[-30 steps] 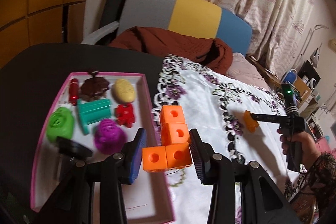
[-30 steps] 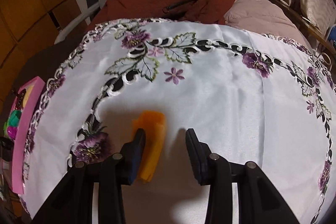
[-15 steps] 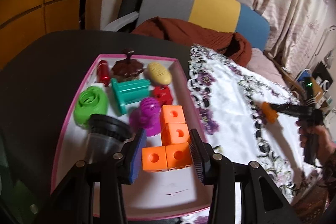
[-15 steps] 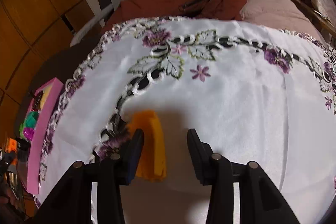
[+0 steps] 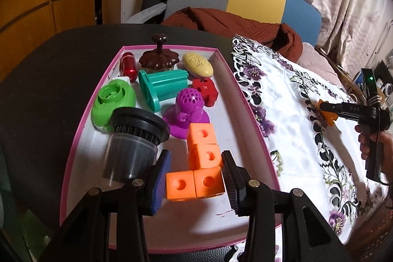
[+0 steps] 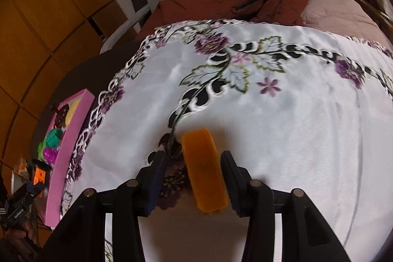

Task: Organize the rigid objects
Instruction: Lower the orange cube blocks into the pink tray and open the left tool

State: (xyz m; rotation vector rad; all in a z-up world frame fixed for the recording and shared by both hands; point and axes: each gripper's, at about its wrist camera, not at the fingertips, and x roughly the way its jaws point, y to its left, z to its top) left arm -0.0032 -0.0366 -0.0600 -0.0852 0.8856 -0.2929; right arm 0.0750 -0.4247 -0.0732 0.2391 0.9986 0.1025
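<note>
The left gripper is clamped on the bottom row of an L-shaped cluster of 4 orange cubes, holding it over the near part of the pink tray, which sits on the dark counter. At 12 o'clock from the cluster lies the purple strainer cup, at 10 o'clock the black funnel-like cup — both close. The right gripper has its jaws opening around an orange block on the embroidered tablecloth; the block stands nearer the right jaw, perhaps touching it, with a clear gap on the left, so it is not gripped. Risks, as I judge them: only 2 cubes are pinched, so the upper 2 could snap off or swing if the cluster is set down crooked; releasing too near the black cup could tip it. On the right, an off-centre block may twist or slide on the slick cloth when the jaws close — or drag the cloth into folds.
</note>
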